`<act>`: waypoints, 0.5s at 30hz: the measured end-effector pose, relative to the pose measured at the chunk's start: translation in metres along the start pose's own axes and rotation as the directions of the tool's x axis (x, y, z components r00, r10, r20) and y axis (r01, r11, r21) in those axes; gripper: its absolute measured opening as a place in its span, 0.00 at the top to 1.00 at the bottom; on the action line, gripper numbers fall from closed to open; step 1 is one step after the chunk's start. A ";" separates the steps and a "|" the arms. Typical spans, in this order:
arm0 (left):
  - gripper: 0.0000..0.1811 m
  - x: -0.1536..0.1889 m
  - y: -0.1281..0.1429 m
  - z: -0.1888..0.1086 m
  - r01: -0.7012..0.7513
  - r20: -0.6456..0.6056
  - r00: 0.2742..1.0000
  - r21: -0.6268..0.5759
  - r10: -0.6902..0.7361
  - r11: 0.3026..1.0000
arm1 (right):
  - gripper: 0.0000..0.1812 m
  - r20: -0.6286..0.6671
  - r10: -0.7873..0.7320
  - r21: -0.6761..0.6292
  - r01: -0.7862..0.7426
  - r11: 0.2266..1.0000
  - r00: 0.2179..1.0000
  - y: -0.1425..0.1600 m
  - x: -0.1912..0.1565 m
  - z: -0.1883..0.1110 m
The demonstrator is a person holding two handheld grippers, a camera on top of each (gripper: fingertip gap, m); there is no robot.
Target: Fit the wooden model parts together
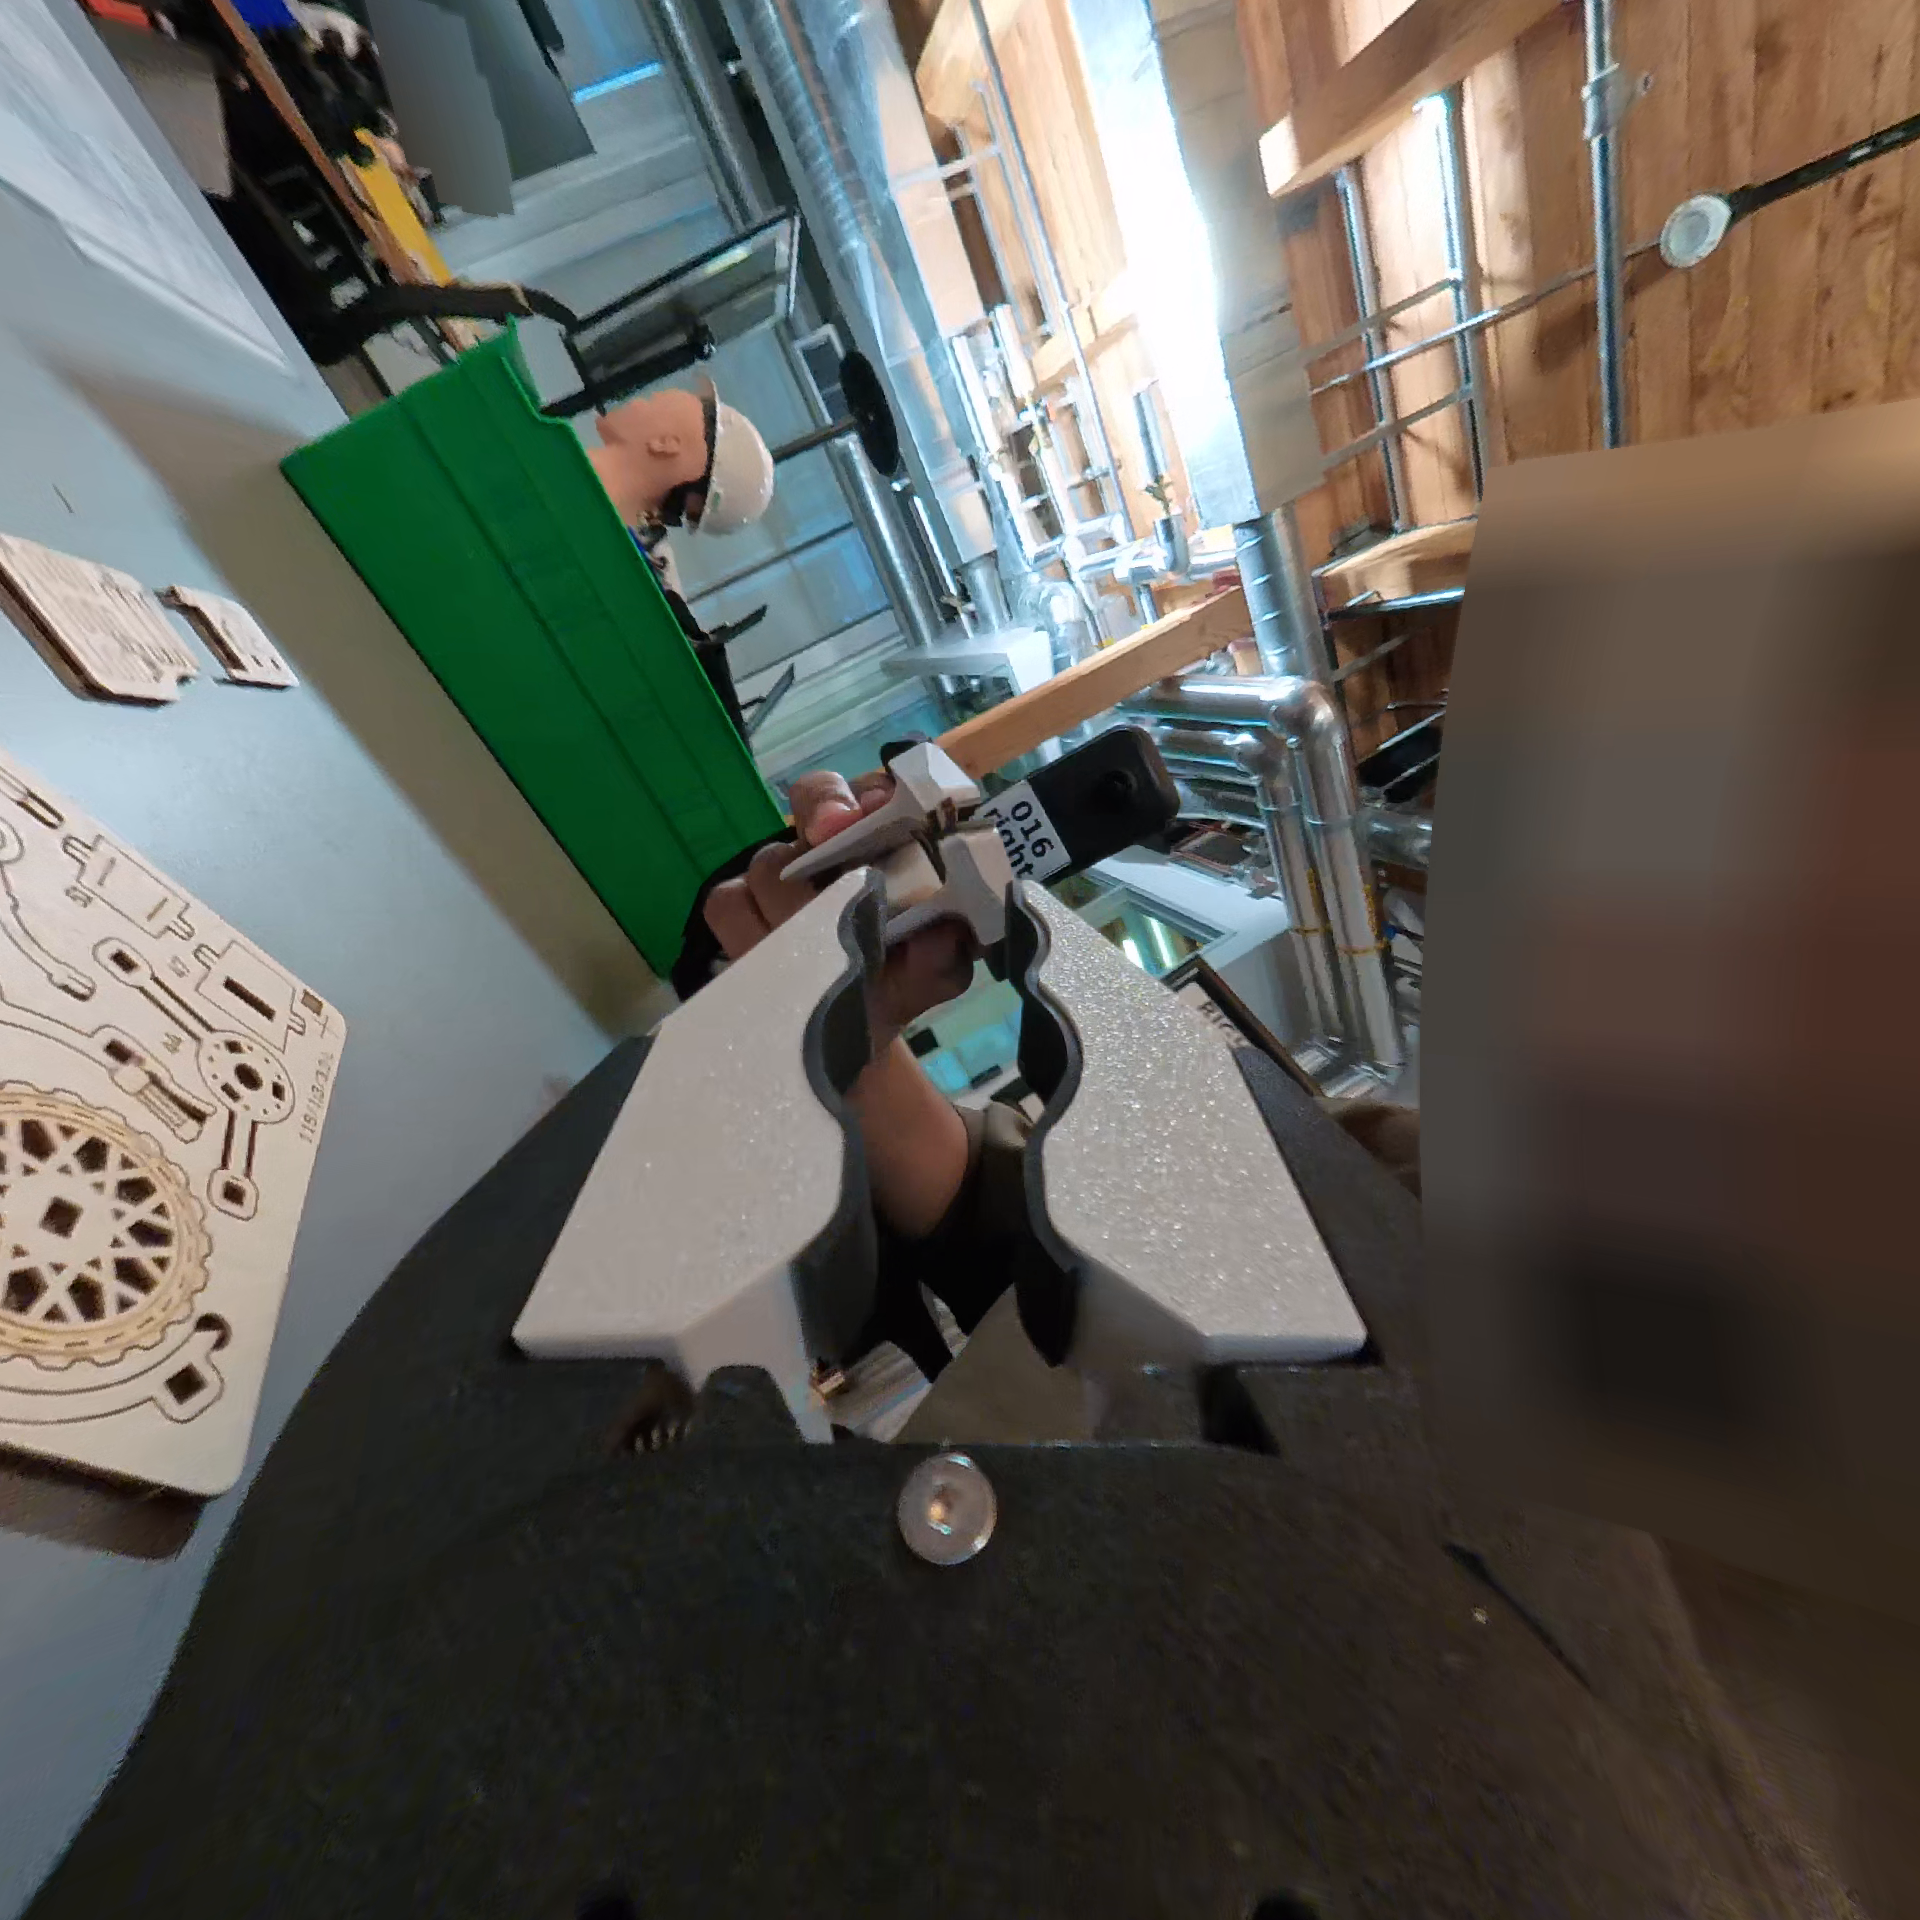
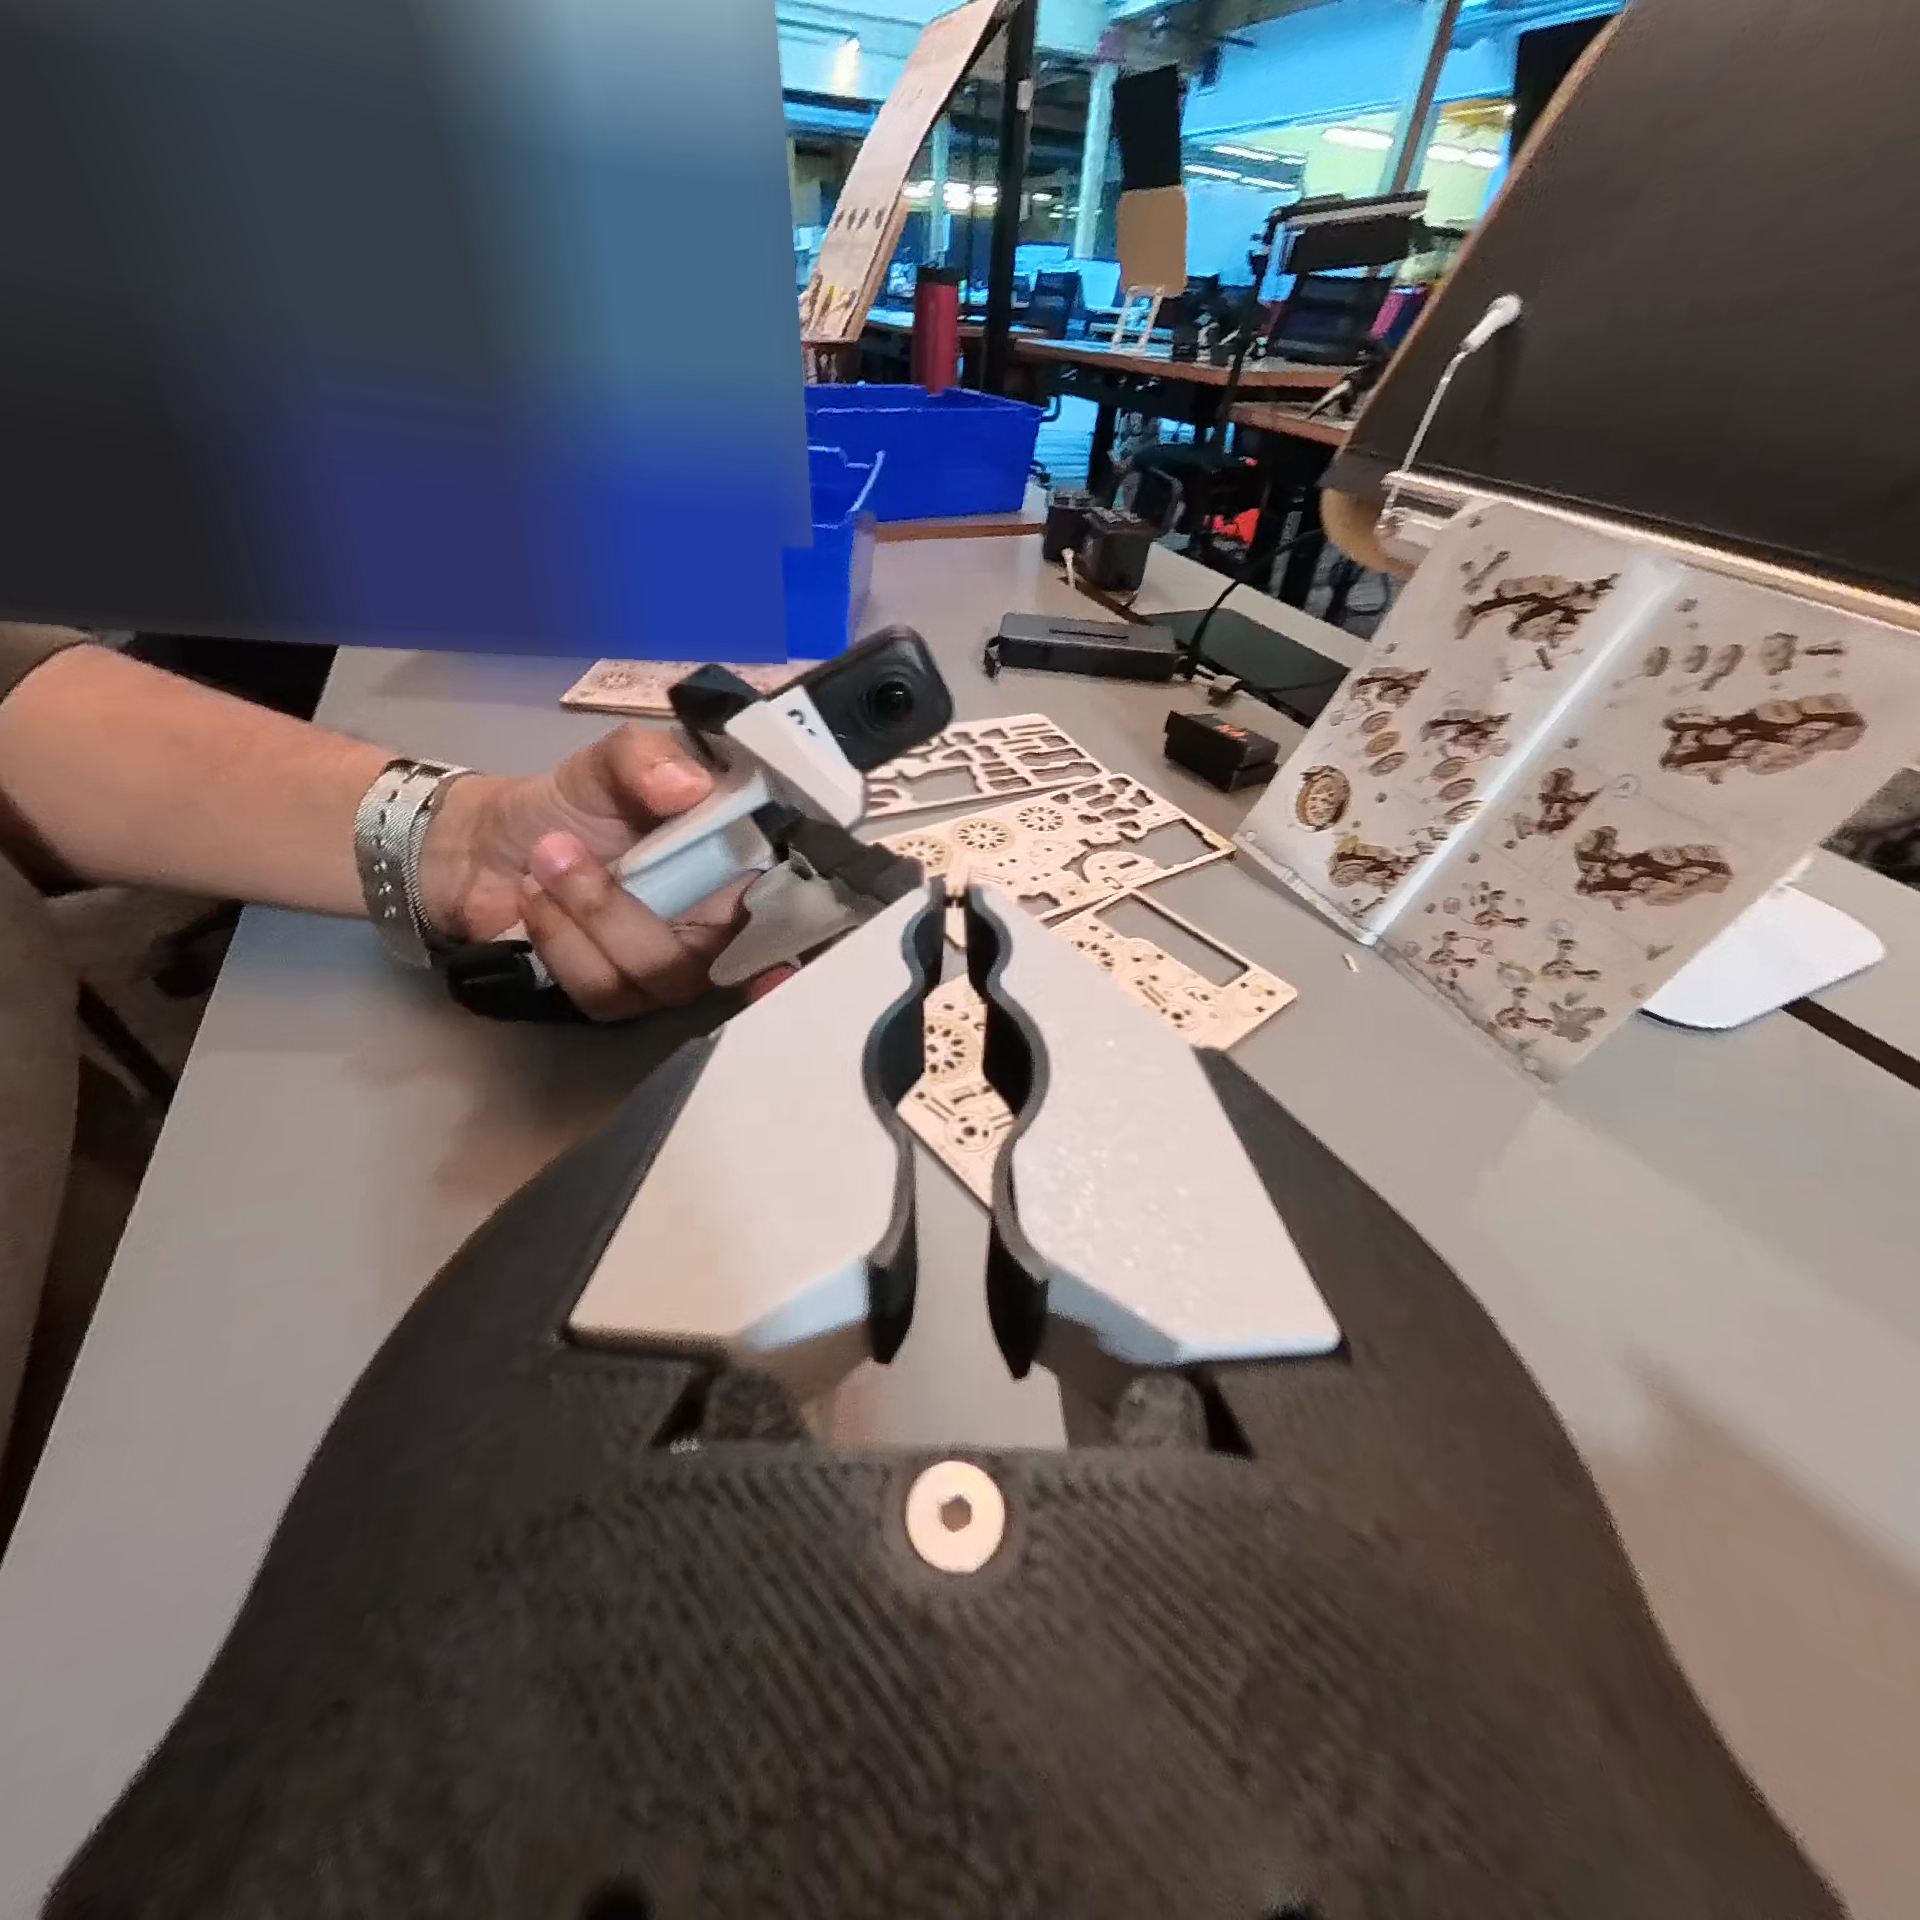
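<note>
My right gripper (image 2: 956, 896) is nearly shut on a small thin wooden part (image 2: 954, 883), held above the grey table (image 2: 1558, 1299). It also shows in the left wrist view (image 1: 935, 831), held in a hand, with the brown part (image 1: 938, 824) between its fingers. My left gripper (image 1: 943, 904) is open and empty and points at the right gripper from close by. In the right wrist view it (image 2: 862, 894) is held in a hand just left of my right fingertips. Laser-cut wooden sheets (image 2: 1049, 831) lie on the table beneath.
A large wooden sheet (image 1: 125, 1195) and two small pieces (image 1: 94, 623) lie on the table. There is a green bin (image 1: 540, 665) with a figure in a white hard hat (image 1: 727, 457) behind it. An instruction booklet (image 2: 1558, 790) stands propped at right. Blue bins (image 2: 914, 447) and black devices (image 2: 1081, 644) sit behind. Less than 4 cm separates the two grippers' tips.
</note>
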State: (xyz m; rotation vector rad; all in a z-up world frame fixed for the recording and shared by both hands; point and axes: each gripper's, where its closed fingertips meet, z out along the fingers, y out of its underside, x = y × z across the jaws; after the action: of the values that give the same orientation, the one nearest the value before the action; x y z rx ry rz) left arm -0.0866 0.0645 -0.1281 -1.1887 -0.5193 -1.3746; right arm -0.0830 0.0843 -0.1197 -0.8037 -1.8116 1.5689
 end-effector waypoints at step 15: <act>0.67 -0.017 0.059 -0.024 -0.516 0.423 0.610 -0.428 0.669 0.742 | 1.00 -0.004 -0.012 -0.156 0.011 0.988 1.000 0.033 -0.038 -0.045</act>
State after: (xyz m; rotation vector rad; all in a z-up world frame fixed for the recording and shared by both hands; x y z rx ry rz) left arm -0.0438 0.0394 -0.1718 -1.8071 -0.2756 -0.4897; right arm -0.0223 0.0873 -0.1486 -0.8658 -1.9502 1.4303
